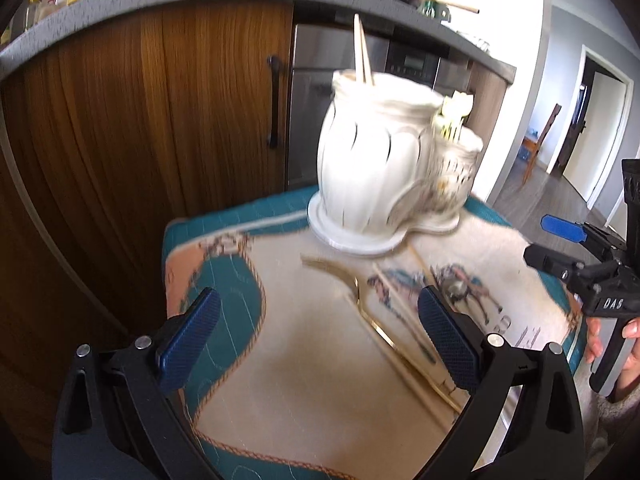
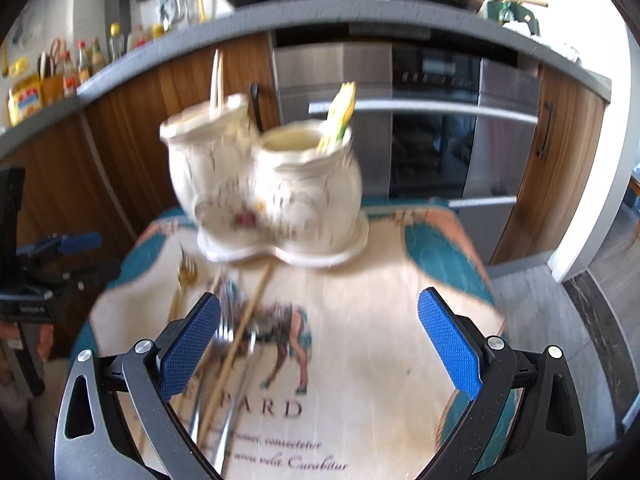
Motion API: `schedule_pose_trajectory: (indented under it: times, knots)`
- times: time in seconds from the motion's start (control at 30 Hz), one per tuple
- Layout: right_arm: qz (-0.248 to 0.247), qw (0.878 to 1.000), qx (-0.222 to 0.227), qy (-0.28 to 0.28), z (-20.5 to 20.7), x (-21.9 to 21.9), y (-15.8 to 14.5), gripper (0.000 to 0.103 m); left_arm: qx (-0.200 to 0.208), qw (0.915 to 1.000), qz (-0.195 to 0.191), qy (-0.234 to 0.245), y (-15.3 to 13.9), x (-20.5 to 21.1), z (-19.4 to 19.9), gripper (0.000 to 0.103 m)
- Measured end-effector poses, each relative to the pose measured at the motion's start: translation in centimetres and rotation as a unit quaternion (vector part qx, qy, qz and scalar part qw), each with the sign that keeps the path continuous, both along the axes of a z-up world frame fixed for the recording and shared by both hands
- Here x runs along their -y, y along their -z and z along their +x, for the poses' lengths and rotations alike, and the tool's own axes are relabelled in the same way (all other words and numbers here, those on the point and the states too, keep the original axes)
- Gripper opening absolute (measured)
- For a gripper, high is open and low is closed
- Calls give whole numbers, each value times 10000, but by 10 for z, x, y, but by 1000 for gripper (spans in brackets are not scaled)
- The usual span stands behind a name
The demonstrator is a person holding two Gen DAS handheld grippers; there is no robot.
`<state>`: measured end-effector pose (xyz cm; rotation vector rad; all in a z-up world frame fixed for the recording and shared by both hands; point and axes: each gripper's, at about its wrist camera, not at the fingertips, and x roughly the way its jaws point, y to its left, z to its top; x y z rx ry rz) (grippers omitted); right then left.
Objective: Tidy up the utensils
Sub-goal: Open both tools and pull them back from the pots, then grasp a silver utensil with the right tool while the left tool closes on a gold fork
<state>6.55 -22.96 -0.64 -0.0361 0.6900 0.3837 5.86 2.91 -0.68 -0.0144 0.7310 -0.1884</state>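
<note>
Two hand-held grippers are yours here, and both sit with their blue pads spread wide, nothing pinched between them. Your left hand-held gripper hovers low over the printed cloth, and your right hand-held gripper does the same from the other side.

Readable writing: "DAS" in white on the black body of the right one as seen from the left camera, and on the cloth you can make out "PARD" in big letters under a horse picture, plus a blurry italic line with something like "consectetur" and "Curabitur".

Counting stuff: one white ceramic holder made of two joined pots on a shared base, standing at the far end of the surface. The taller pot has two wooden chopsticks sticking up, the shorter one has some yellow-green utensils, too blurred to count.

Loose on the cloth: one gold fork, at least one silver fork, and one wooden chopstick lying across them, all just in front of the holder.
</note>
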Motion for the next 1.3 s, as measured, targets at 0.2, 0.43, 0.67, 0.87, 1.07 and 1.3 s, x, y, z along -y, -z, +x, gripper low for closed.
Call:
schedule_pose_trajectory:
  times: [0.2, 0.43, 0.67, 0.87, 1.07, 1.3]
  knots:
    - [-319, 9976, -594, -137, 1, -15, 26, 98, -255, 9996, 83, -28, 17, 3, 0, 97]
    - [-711, 9939, -785, -298, -1, -34, 38, 96, -328, 9993, 146, 53, 24, 10, 1, 97]
    - [-905, 9903, -974, -413, -1, -46, 46, 61, -355, 9992, 142, 75, 25, 13, 3, 97]
    - [-782, 9893, -1106, -551, 3, -54, 46, 37, -475, 9987, 194, 42, 29, 21, 14, 97]
    - [-601, 9904, -1152, -473, 7, -55, 46, 28, -684, 9976, -111, -44, 35, 24, 32, 84]
    - [-552, 9917, -1074, -453, 9, -58, 46, 18, -815, 9962, -292, -100, 42, 26, 54, 58]
